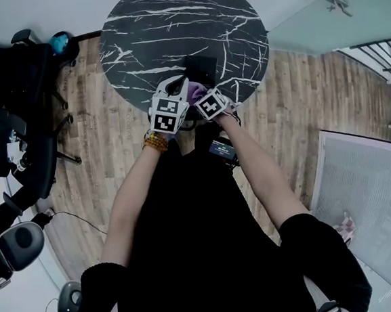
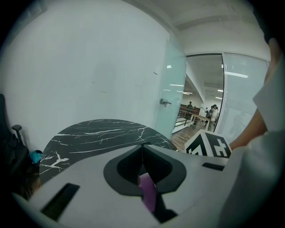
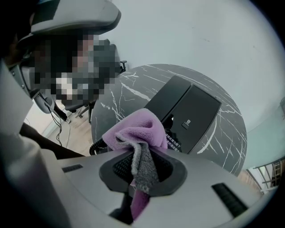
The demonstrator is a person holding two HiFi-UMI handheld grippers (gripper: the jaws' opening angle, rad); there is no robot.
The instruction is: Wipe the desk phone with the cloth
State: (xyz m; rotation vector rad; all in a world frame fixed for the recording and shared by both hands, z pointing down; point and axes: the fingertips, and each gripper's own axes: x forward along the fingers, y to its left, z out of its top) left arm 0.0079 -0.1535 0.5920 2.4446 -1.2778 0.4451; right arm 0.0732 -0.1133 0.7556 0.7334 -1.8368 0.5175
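The desk phone (image 1: 200,68) sits on the round black marble table (image 1: 151,33), close to the edge nearest the person, and from the right gripper view it shows as a flat dark slab (image 3: 187,111) on the white-veined table top (image 3: 231,129). Just on the person's side of the desk phone, the two claws are drawn in close to each other. The right claw (image 3: 140,153) is pinching the cloth (image 3: 138,131), a purple piece with a grey side. It bunches up over the claw tips and hangs down through the slot between them, in front of the near edge of the desk phone; whether it touches the phone I cannot tell. From above, the cloth (image 1: 196,90) shows as a purple lump between the right claw (image 1: 207,98) and the left claw (image 1: 178,87), right at the desk phone's near side. The left claw (image 2: 142,149) has its jaws pressed together at the tips, with a strip of the purple cloth (image 2: 148,193) caught lower down in the gap between them. Its camera looks out across the table (image 2: 98,133). A beaded bracelet (image 1: 155,142) rings the left wrist. Black office chairs (image 1: 14,100) stand on the wooden floor (image 1: 101,160), well away from the desk phone on the person's left.
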